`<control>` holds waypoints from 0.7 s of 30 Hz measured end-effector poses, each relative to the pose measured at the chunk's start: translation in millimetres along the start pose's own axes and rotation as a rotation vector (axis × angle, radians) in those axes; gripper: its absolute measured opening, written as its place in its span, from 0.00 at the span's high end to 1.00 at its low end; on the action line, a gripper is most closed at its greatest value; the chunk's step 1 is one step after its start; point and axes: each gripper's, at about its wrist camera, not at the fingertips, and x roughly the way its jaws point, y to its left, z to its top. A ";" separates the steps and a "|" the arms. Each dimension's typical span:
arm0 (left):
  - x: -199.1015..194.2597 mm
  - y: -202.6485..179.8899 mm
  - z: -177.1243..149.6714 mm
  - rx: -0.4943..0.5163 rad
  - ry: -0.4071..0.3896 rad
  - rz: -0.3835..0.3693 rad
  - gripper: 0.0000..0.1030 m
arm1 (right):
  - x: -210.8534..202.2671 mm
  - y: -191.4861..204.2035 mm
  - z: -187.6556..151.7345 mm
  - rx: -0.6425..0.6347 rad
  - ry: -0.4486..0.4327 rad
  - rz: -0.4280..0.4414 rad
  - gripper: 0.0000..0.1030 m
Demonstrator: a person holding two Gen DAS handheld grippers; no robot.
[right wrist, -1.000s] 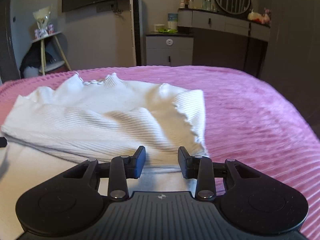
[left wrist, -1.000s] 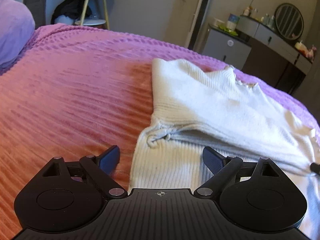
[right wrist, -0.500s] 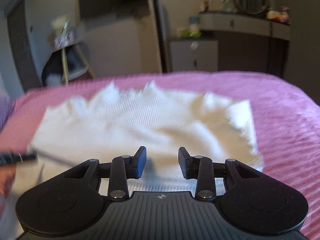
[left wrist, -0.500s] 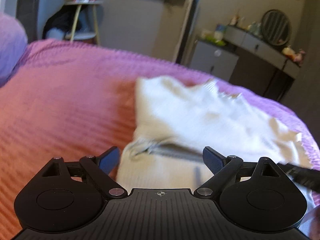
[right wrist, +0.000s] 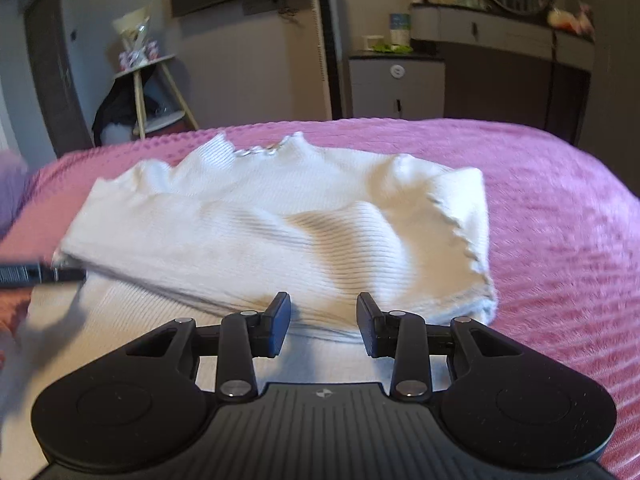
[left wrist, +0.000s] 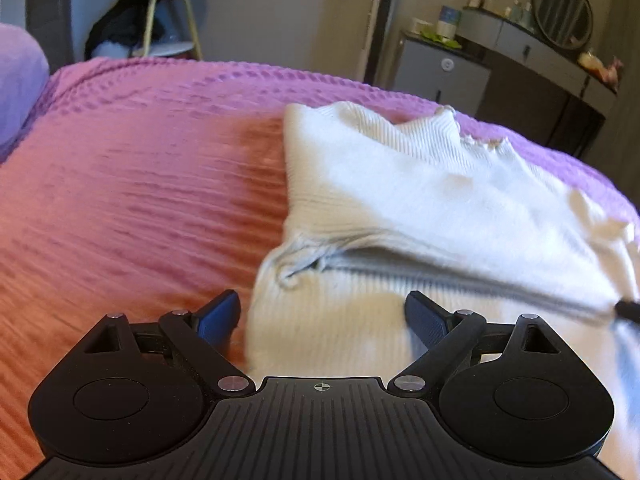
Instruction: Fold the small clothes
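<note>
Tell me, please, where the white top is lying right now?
The white top lies on the pink bedspread, just ahead of both open grippers, its neckline toward the dresser.

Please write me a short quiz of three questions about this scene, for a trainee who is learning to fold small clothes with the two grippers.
1. True or false: the white ribbed top is already folded once, with one layer lying over another.
2. Multiple choice: what does the top lie on? A) a wooden table B) a pink bedspread C) a grey carpet
3. Short answer: does the left gripper or the right gripper hold any cloth between its fingers?

Key
1. True; a folded edge crosses the top in both views.
2. B
3. Neither; both are open above the top's near part, the left one wider.
</note>
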 end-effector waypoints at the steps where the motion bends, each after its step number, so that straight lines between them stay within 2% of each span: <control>1: -3.9 -0.8 -1.4 0.021 0.006 0.009 0.09 | -0.8 -8.0 0.2 0.032 0.002 -0.006 0.67; 2: -9.1 -1.0 -3.5 0.038 0.013 0.012 0.09 | -2.8 -14.7 0.9 0.069 0.004 -0.027 0.68; 3: -15.1 -0.3 -6.5 0.052 0.026 0.007 0.09 | -6.9 -17.7 2.1 0.090 0.010 -0.084 0.68; 5: -25.5 1.8 -12.9 0.060 0.067 -0.003 0.09 | -17.2 -14.8 2.5 0.080 0.041 -0.232 0.66; 6: -32.1 2.9 -16.1 0.059 0.086 -0.016 0.09 | -25.9 -14.7 -0.4 0.084 0.053 -0.231 0.66; 8: -45.5 4.6 -23.2 0.069 0.131 -0.061 0.09 | -50.1 -16.2 -11.4 0.117 0.066 -0.129 0.64; 10: -61.3 6.2 -32.7 0.090 0.167 -0.090 0.08 | -76.0 -13.1 -27.2 0.093 0.103 -0.097 0.62; 13: -82.8 8.5 -52.9 0.142 0.209 -0.061 0.08 | -114.5 -12.4 -54.0 0.047 0.167 -0.089 0.55; 15: -94.0 10.8 -68.0 0.169 0.234 -0.034 0.07 | -136.3 -19.4 -70.0 0.056 0.210 -0.103 0.55; 19: -106.5 21.1 -81.2 0.086 0.318 -0.062 0.07 | -168.2 -36.2 -94.7 0.148 0.281 -0.033 0.55; 21: -113.4 23.0 -84.4 0.077 0.313 -0.050 0.08 | -173.1 -40.8 -104.3 0.188 0.310 -0.010 0.57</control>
